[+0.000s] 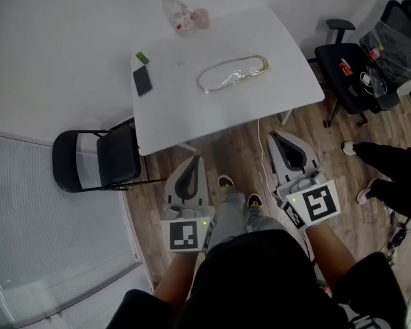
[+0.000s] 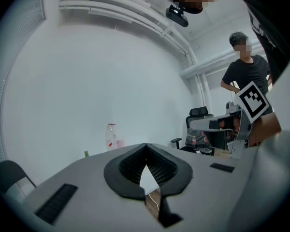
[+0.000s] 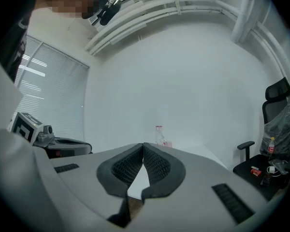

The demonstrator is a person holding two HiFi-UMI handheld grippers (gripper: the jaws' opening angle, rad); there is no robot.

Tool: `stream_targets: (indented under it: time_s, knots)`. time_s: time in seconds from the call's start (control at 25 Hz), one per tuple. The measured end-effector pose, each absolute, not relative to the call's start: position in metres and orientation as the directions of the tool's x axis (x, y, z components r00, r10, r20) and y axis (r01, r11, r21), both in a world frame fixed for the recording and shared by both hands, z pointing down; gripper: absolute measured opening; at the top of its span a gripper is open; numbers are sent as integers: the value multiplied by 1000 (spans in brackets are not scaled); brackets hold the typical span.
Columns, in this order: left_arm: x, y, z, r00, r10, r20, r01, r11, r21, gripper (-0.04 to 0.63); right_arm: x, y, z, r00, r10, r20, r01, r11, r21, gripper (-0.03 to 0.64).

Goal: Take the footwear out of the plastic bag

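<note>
- Near the middle of the white surface (image 1: 192,118): the plastic bag (image 1: 233,74), flat and untouched. Holds the footwear (image 1: 226,79), visible only as a pale shape through the clear film.
- Short of the surface's near edge, over the wooden floor (image 1: 240,149): the left tongs (image 1: 194,160) and the right tongs (image 1: 273,136), side by side, both aimed toward the surface.
- Clenched tip to tip and empty: left tongs (image 2: 145,145) in the left gripper view, right tongs (image 3: 143,144) in the right gripper view.
- Straight ahead of the tongs and between their lines of aim: the bag, well apart from both. Lies with its long axis across the head view, right end tipped a little farther away.
- Sits somewhat nearer the right tongs, by the look of the head view. Probably the first to reach it, with the left tongs coming to the other end.
- Calls for a reach forward over the near edge, then a release of the clenched tongs before any grasp on the film.
- Left of the bag and apart from it: a phone (image 1: 142,81). At the far edge: a bottle (image 1: 177,11). Neither in the way.
</note>
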State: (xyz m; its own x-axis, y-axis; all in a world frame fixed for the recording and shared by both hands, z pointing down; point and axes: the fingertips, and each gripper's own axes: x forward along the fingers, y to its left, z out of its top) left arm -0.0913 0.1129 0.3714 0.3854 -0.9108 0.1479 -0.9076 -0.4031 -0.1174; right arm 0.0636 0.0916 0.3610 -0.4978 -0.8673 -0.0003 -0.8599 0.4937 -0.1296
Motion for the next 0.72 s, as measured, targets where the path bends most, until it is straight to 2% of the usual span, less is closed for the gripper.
stream_targets:
  time_s: [0.44,0.72]
  knots:
    - [-74,74,388,448,-880,159,-882,-464,-85,21,100,62,363,-448,-894,24,-889,442,-123,17]
    - [-73,28,402,492,-853,171,-860,-507,-56,21,99,27,376,-425,-901,83,-903,416,-106,17]
